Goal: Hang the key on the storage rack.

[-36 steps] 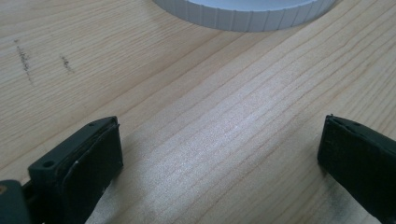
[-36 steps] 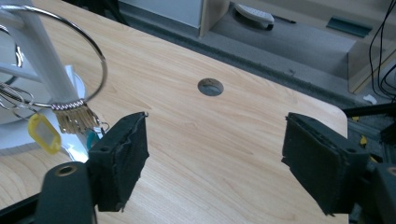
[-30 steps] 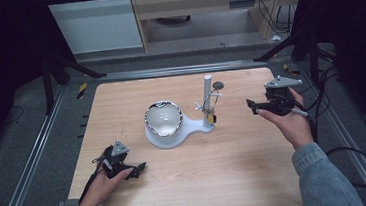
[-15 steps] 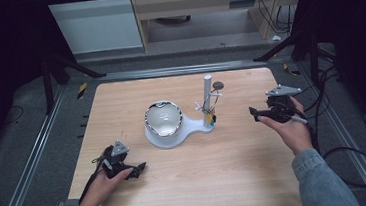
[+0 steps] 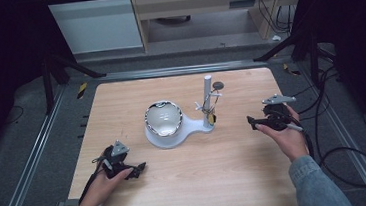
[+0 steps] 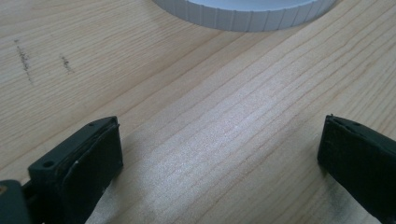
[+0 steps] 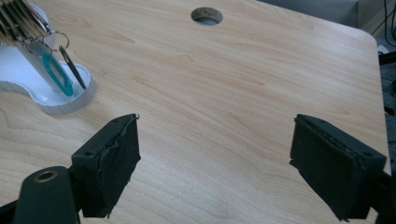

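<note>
Both tools are released, holding nothing. The white stand (image 5: 181, 129) with hanging keys (image 5: 211, 111) lies ahead-left of the right tool (image 5: 256, 122); approach level, jaws straddling the key ring, then close gently.

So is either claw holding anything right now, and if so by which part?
Nothing is held. The left claw and the right claw both stand open, with bare table between their jaws.

I see the white stand (image 5: 173, 131) mid-frame on the worktop (image 5: 237, 168): round base cupping a shiny bowl (image 5: 162, 118), and an upright post (image 5: 208, 101) at its right hung with keys (image 5: 211, 114).
</note>
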